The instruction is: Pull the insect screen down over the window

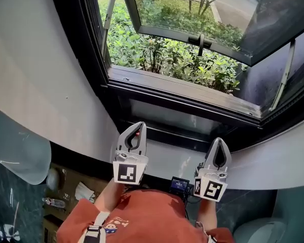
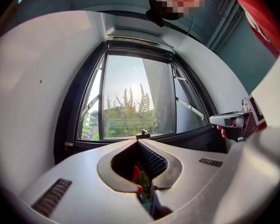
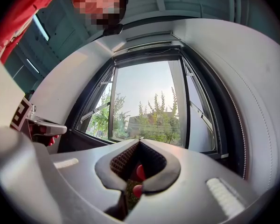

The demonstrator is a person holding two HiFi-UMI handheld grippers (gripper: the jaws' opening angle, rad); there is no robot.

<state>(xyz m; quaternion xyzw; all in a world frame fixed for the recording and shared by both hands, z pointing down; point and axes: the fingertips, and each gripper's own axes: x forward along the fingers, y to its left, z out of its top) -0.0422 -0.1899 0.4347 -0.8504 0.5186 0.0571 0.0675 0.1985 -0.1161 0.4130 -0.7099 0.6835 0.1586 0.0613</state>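
A black-framed window (image 1: pixel 182 97) lies ahead, its glass sash (image 1: pixel 192 37) swung outward over green bushes. No insect screen covers the opening; a pale rail (image 2: pixel 136 37) runs along the top of the frame, also seen as the rail (image 3: pixel 149 45) in the right gripper view. My left gripper (image 1: pixel 137 125) points at the sill from below, shut and empty. My right gripper (image 1: pixel 219 140) is beside it, also shut and empty. Neither touches the frame. In the left gripper view the left gripper (image 2: pixel 139 142) has its tips together; in the right gripper view so does the right gripper (image 3: pixel 140 139).
Curved white wall panels (image 1: pixel 35 80) flank the window on both sides. The sash carries a black handle (image 1: pixel 201 40) and metal stay arms (image 1: pixel 283 75). A pale rounded object (image 1: pixel 17 151) is at the lower left, with small items on the floor (image 1: pixel 66 191) below.
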